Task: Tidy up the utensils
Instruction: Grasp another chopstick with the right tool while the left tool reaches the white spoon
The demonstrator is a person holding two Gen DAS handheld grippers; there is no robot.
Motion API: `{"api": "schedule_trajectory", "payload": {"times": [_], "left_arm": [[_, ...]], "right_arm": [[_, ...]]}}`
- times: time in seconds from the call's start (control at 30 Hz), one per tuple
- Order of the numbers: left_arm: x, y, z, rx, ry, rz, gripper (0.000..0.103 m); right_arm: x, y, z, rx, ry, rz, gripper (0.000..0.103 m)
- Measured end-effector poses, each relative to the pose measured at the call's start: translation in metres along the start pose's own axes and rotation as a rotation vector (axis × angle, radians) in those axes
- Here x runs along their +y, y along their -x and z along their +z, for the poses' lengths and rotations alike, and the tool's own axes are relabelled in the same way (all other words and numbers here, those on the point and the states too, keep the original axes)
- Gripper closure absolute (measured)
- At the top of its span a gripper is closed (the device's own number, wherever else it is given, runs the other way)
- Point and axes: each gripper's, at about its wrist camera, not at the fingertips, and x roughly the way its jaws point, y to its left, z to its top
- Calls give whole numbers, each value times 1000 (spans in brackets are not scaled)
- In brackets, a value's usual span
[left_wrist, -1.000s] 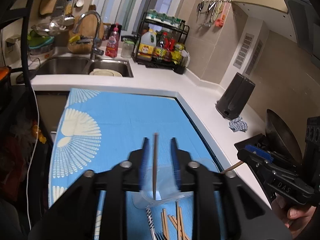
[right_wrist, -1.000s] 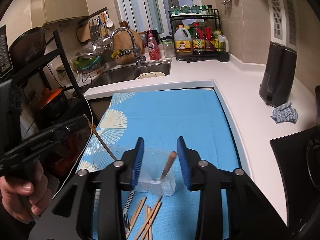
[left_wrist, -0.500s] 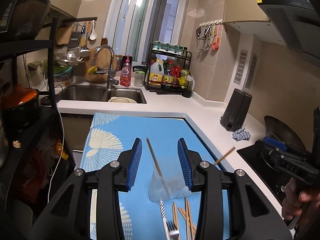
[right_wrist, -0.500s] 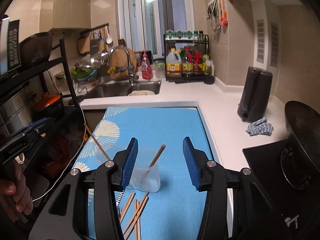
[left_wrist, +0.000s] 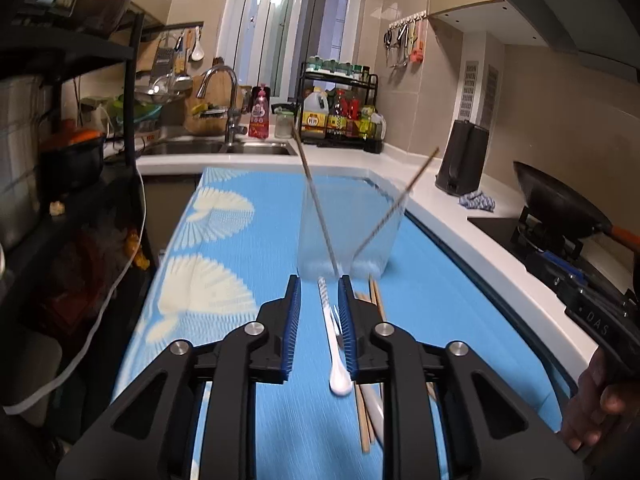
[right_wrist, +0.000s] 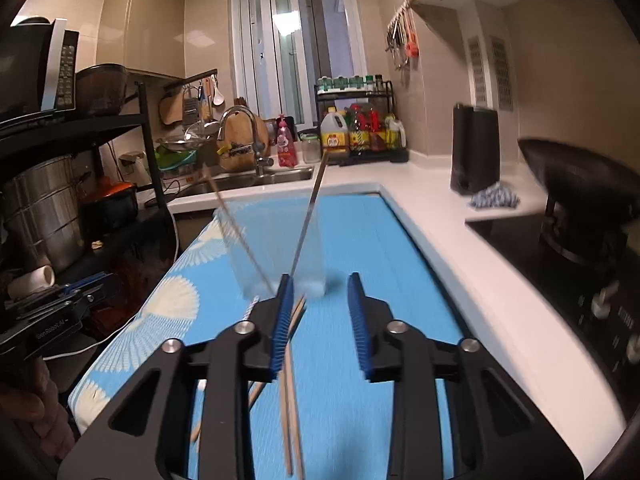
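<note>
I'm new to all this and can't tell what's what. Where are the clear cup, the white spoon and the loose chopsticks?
clear cup (left_wrist: 352, 232), left wrist view, front wall.
white spoon (left_wrist: 340, 382), left wrist view, rounded end.
loose chopsticks (right_wrist: 289, 412), right wrist view, mid-shaft, on the blue mat.

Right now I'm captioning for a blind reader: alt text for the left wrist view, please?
The left hand-held gripper, its jaws closing, hovers over a white spoon on a blue mat. Just ahead stands a clear cup holding two chopsticks; more chopsticks lie loose beside the spoon.

Each black gripper (left_wrist: 319, 300) (right_wrist: 321, 296) carries ridged blue pads (left_wrist: 294, 322), silver screws (left_wrist: 251, 328) and triangular cut-outs.
</note>
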Motion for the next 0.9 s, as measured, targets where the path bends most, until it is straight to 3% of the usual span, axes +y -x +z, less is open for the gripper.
{"api": "schedule_trajectory", "payload": {"times": [0.07, 0.17, 0.27, 0.53, 0.7, 0.9], "left_arm": [[4, -3, -25, 32, 46, -21, 92], [3, -17, -55, 104, 36, 22, 95], [10, -24, -58, 131, 65, 21, 95], [9, -23, -66, 126, 85, 12, 95], [8, -30, -71, 151, 96, -6, 95], [15, -49, -74, 198, 204, -94, 95]], "right_arm": [[1, 1, -26, 4, 19, -10, 88], [-2, -3, -62, 50, 13, 1, 88], [-9, -11, -83, 117, -4, 18, 88], [-12, -34, -106, 234, -43, 77, 87], [1, -45, -118, 297, 8, 104, 88], [4, -47, -122, 316, 38, 82, 90]]}}
